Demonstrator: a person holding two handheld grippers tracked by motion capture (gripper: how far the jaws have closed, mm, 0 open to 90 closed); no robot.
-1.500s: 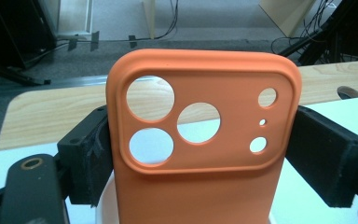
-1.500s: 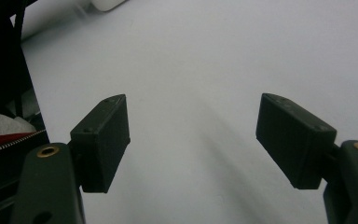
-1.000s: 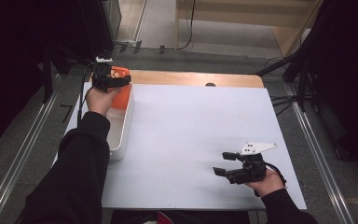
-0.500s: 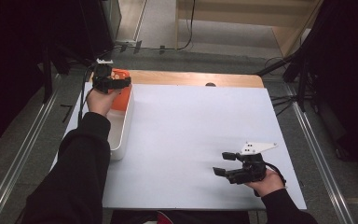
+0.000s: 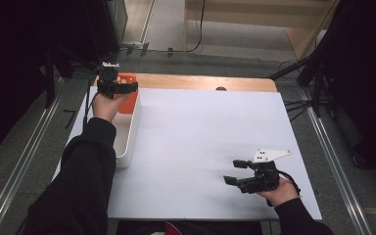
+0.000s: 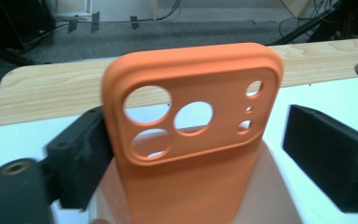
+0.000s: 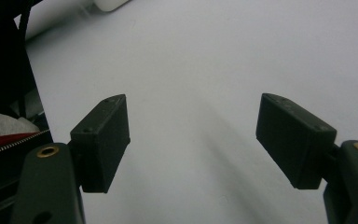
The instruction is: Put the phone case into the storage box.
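A light wooden table [image 5: 200,82] is covered by a large white sheet [image 5: 205,147]. A white rectangular plastic tray [image 5: 127,139] is set on its left edge, near the far corner.

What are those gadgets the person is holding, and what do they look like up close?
Each hand holds a black two-jaw gripper. The left gripper trails a black cable; the right gripper carries a grey three-cornered plate on top. The jaws end in blocky black pads, with brass-coloured rings at the hinges. Both sleeves are black.
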